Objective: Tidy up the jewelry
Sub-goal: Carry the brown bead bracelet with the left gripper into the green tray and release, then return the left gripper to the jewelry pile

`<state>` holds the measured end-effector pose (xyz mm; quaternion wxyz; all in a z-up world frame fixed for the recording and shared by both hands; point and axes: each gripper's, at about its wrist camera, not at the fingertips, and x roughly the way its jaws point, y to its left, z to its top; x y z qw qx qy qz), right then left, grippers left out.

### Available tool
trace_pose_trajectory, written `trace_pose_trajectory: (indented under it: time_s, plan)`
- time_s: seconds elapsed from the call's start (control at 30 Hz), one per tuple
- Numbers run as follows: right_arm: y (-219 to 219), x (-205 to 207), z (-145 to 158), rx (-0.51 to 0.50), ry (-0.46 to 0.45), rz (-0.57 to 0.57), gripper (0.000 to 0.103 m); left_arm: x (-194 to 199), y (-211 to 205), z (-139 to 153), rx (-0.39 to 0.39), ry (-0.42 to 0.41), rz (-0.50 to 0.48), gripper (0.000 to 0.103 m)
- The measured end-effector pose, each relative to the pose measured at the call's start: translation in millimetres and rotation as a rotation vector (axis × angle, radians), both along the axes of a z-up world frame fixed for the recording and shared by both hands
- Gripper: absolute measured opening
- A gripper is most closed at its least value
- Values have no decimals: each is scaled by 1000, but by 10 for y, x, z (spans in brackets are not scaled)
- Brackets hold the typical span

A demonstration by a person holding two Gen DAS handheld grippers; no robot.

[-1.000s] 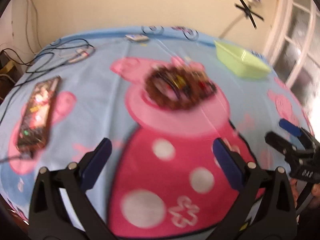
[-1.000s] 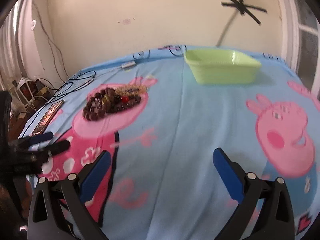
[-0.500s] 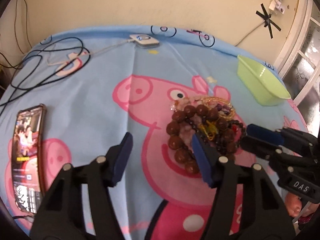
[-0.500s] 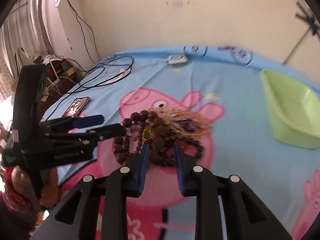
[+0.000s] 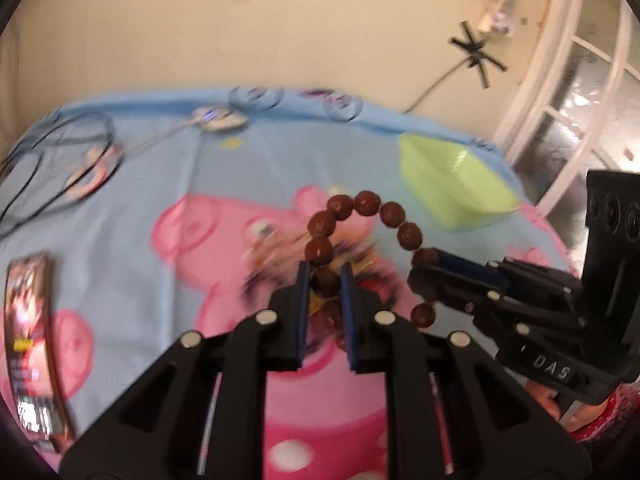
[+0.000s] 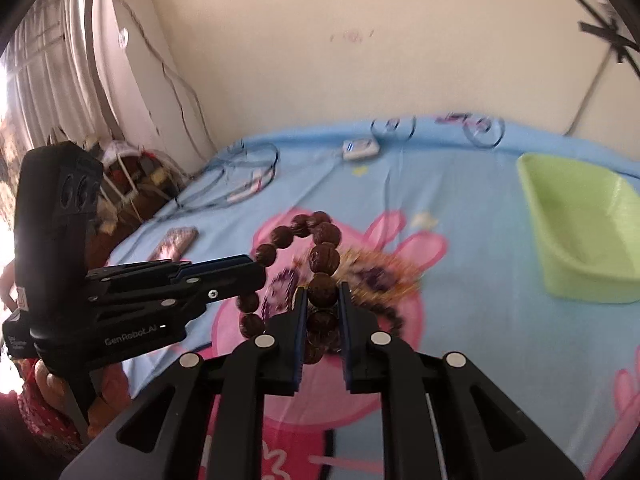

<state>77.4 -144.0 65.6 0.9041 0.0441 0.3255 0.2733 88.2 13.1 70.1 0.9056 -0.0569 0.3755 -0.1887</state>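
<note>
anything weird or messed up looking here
Both grippers, left gripper and right gripper, clamp the same brown bead bracelet at once. The remaining jewelry pile lies in a tangled heap.

Bare sheet (image 6: 460, 208) lies open toward the far-right green bin (image 6: 580, 240); cables (image 5: 60, 160) and phone (image 5: 32, 340) crowd the left.

A string of reddish-brown beads (image 5: 394, 216) arched at the centre of the frame over a sky-blue sheet (image 5: 280, 168) printed with pink cartoon pigs, one in a deep pink dress with white dots at the bottom. The grippers (image 5: 325, 280) were black with blue pads (image 6: 345, 312). A pale lime-green tub (image 6: 580, 232) sat at right. The wall (image 6: 320, 60) was cream, crossed by black tape (image 5: 476, 48) at upper right.
</note>
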Motion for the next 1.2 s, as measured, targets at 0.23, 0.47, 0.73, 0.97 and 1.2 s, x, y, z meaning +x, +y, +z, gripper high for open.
trace_pose_trajectory:
  time_s: [0.23, 0.47, 0.73, 0.97, 1.2]
  plan:
    - [-1100, 249, 330, 75, -82, -235, 0, 622, -1085, 406, -8, -70, -169, 14]
    - [-1787, 769, 121, 84, -4, -402, 0, 1253, -2006, 290, 35, -65, -225, 14]
    - [-1944, 877, -51, 64, -30, -512, 0, 1480, -1901, 122, 38, -20, -132, 15]
    - [-1859, 312, 118, 131, -61, -478, 0, 754, -861, 357, 22, -107, 4, 22]
    - [-1220, -218, -178, 140, 37, -364, 9, 38, 228, 47, 45, -31, 203, 22]
